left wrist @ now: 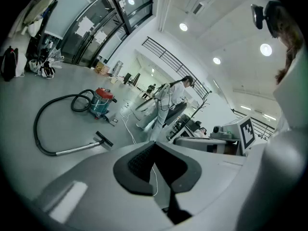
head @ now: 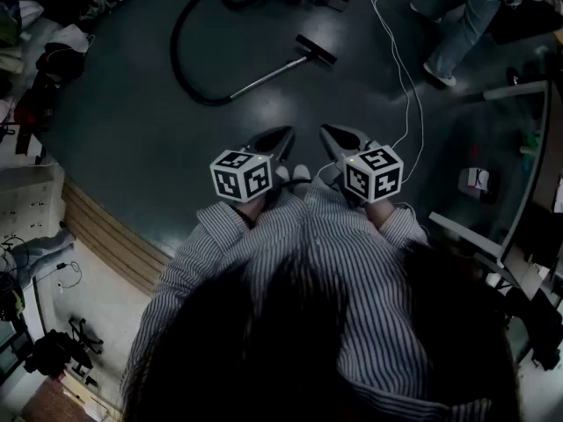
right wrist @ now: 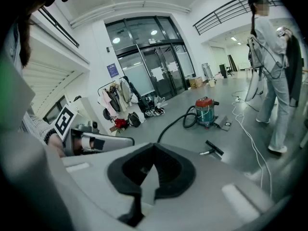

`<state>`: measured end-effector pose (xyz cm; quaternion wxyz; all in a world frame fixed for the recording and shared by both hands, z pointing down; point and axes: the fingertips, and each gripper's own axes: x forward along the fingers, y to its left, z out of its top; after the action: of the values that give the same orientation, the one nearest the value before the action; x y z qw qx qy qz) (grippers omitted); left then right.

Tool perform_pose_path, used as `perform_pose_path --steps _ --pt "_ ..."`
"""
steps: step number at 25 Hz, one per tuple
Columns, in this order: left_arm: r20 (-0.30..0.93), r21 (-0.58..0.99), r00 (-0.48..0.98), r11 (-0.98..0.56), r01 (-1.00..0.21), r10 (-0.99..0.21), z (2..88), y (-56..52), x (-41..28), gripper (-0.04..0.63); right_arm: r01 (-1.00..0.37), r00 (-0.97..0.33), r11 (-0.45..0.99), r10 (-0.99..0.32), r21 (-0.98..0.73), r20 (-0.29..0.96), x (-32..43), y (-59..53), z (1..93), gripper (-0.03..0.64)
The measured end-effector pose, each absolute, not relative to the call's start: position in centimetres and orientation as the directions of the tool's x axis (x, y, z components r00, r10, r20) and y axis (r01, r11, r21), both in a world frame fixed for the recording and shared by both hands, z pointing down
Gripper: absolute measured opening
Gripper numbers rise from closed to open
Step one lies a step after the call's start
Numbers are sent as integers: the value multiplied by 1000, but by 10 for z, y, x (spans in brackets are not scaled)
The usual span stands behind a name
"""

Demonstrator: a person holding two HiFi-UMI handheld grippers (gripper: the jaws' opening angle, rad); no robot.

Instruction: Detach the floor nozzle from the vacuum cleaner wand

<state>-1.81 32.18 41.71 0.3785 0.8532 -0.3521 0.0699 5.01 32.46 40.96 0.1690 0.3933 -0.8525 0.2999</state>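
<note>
The black floor nozzle [head: 315, 49] lies on the dark floor ahead of me, joined to the silver wand [head: 264, 79], which runs back into a black hose [head: 180, 51]. Both grippers are held near my body, well short of the nozzle. My left gripper [head: 286, 134] is shut and empty; its view shows the nozzle [left wrist: 104, 139] and wand [left wrist: 77, 149] far off at the left. My right gripper [head: 327, 132] is also shut on nothing; its view shows the nozzle [right wrist: 215, 148] beyond the jaws. The red-topped vacuum canister [left wrist: 102, 101] [right wrist: 207, 110] stands further back.
A person [head: 457, 33] stands at the far right beside a white cable [head: 400, 69] that trails across the floor. A desk frame [head: 528, 192] is on the right. Wooden steps [head: 106, 236] run along the left. Bags and clothes [head: 53, 51] lie at the far left.
</note>
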Motion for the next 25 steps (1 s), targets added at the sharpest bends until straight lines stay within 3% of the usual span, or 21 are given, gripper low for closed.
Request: perform_pose_path --steps 18,25 --pt "376 593 744 -474 -651 -552 415 321 -15 5 -768 -640 497 -565 -404 521 57 325 412 2" --pt "352 605 727 -450 -657 -589 410 301 -12 5 -726 -684 476 -576 -496 449 67 307 403 2"
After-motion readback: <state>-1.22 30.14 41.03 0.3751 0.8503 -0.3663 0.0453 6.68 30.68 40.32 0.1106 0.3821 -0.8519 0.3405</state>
